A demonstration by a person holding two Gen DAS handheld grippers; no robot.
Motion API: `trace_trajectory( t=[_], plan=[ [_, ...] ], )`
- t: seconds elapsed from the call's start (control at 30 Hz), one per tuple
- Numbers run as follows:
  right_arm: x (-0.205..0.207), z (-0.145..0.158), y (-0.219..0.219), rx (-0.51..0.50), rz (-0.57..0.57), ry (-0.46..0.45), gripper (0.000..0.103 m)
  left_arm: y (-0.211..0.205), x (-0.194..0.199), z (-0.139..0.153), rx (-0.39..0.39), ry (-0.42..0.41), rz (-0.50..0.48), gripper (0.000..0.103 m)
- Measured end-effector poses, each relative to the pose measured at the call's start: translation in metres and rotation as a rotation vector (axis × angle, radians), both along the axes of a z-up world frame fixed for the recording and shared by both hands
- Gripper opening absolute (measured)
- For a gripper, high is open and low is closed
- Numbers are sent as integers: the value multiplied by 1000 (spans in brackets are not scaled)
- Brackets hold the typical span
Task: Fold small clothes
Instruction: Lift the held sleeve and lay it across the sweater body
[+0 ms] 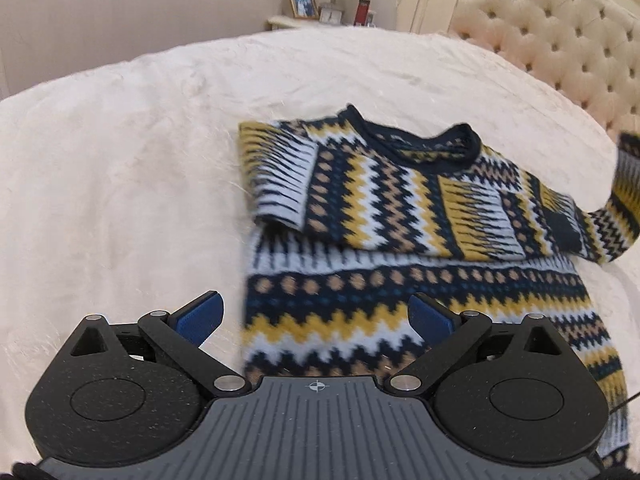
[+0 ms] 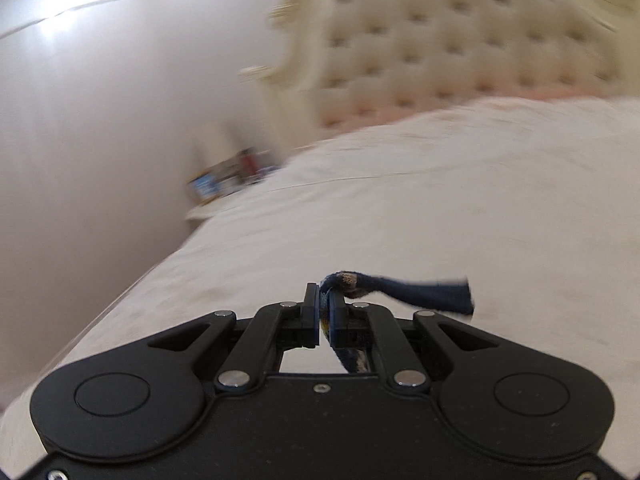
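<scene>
A patterned knit sweater (image 1: 420,216) in navy, mustard, tan and white lies on a cream bedspread (image 1: 120,200), one sleeve already folded across its chest and the other sleeve (image 1: 624,200) lifted off the bed at the frame's right edge. The right gripper (image 2: 325,300) has its jaws pinched tight on that sleeve's navy cuff (image 2: 400,284), a tail of knit trailing to the right of the fingers above the bedspread. The left gripper (image 1: 316,312) hovers empty over the sweater's lower half, blue pads (image 1: 200,318) spread wide, the hem region showing between and beyond them without contact. Folding this sleeve well likely means carrying the cuff across the chest in a low arc, keeping the fold line straight along the shoulder, and letting go only once the sleeve lies flat. A tufted headboard (image 1: 560,40) stands behind.
</scene>
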State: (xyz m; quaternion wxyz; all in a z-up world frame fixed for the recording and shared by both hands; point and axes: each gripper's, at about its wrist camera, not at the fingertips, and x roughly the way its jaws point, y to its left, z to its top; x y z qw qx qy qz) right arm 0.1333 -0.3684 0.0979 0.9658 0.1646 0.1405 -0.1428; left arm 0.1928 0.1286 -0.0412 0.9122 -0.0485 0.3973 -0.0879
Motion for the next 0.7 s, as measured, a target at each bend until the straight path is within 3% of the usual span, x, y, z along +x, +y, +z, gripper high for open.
trace_trajectory(
  t=[0.17,0.37,0.57,0.7],
  plan=[
    [47,-20,90,-47,200,38,10,16,4,-14,-38,-40,7,100],
    [100,-88,179,-110,367,175,11,40,12,-27,-147,-3,58,100],
    [119,-156,236,-178,459,345,15,51,13,-32,-183,-2,72,100],
    [107,-173,245,-191,483,388,21,51,11,-31,-193,-11,58,100]
  ],
)
